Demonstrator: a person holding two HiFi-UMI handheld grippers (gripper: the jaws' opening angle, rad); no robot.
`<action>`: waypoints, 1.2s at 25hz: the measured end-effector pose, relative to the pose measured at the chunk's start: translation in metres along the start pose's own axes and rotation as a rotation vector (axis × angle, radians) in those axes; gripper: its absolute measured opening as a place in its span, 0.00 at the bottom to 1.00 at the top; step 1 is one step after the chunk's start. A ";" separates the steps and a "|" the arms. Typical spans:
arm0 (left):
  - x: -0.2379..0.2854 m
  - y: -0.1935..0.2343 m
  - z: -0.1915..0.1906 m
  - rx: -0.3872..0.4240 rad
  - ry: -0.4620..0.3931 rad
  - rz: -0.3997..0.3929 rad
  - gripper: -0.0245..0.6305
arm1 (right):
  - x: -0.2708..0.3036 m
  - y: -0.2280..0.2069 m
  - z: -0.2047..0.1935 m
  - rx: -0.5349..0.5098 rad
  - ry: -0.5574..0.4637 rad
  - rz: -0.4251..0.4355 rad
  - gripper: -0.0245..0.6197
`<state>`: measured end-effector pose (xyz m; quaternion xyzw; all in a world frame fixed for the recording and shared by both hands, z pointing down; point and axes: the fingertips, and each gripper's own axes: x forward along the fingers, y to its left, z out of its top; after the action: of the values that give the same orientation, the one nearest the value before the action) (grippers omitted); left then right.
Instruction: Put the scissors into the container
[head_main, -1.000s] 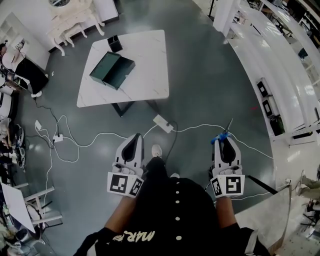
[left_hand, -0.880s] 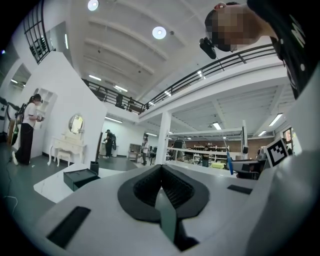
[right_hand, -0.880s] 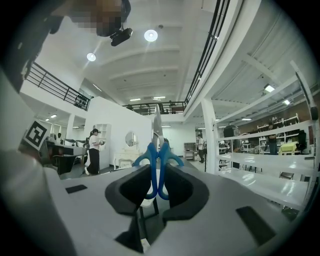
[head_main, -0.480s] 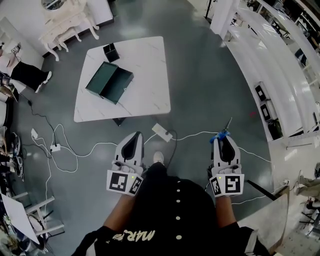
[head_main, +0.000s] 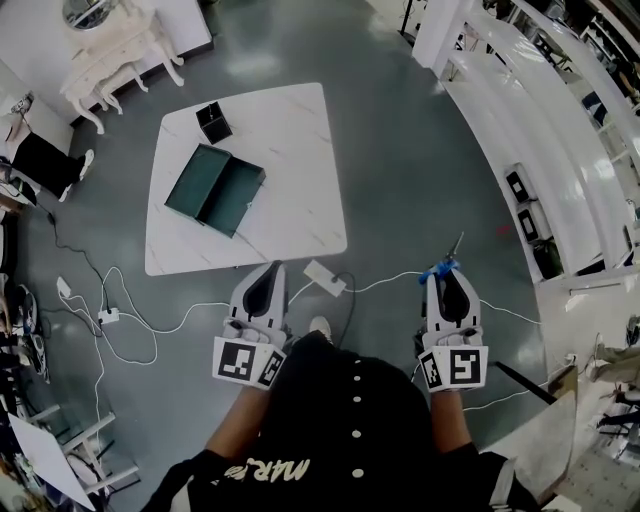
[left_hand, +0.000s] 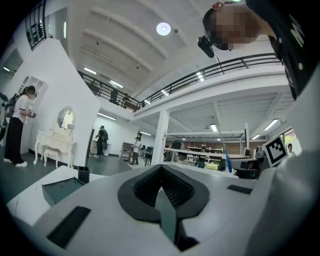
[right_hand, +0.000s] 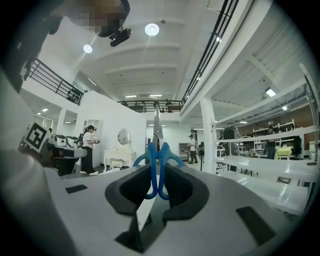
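Observation:
Blue-handled scissors (head_main: 441, 271) are held in my right gripper (head_main: 446, 283), which is shut on the handles; the blades (right_hand: 156, 120) stick out forward past the jaw tips. In the right gripper view the blue handles (right_hand: 157, 167) sit squeezed between the black pads. My left gripper (head_main: 268, 283) is level at the left, shut and holding nothing, and its pads (left_hand: 145, 186) meet at the tip. Ahead stands a white marble table (head_main: 290, 160). On it are an open dark green box (head_main: 214, 188) and a small black square container (head_main: 211, 122), both well beyond the grippers.
A white power strip (head_main: 325, 277) and white cables (head_main: 150, 320) lie on the grey floor between me and the table. Long white shelving (head_main: 530, 130) curves along the right. A white dressing table (head_main: 105, 50) stands far left, and a person (head_main: 35, 160) is at the left edge.
The table, the box and the power strip have slid down the head view, closer to me. Both grippers keep their pose, and the scissors stay in the right one.

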<state>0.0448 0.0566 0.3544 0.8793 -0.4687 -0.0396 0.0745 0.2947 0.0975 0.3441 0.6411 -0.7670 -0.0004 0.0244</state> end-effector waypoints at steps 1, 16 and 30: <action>0.006 0.006 0.001 -0.002 0.001 -0.004 0.08 | 0.009 0.001 0.001 -0.001 -0.001 -0.002 0.19; 0.065 0.061 0.004 -0.008 0.038 -0.029 0.08 | 0.087 0.002 -0.007 0.014 0.043 -0.031 0.19; 0.170 0.072 0.015 0.011 -0.020 0.100 0.08 | 0.193 -0.075 0.002 -0.002 0.003 0.087 0.19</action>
<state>0.0783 -0.1255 0.3517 0.8547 -0.5131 -0.0421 0.0668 0.3338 -0.1061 0.3472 0.6073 -0.7940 0.0008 0.0259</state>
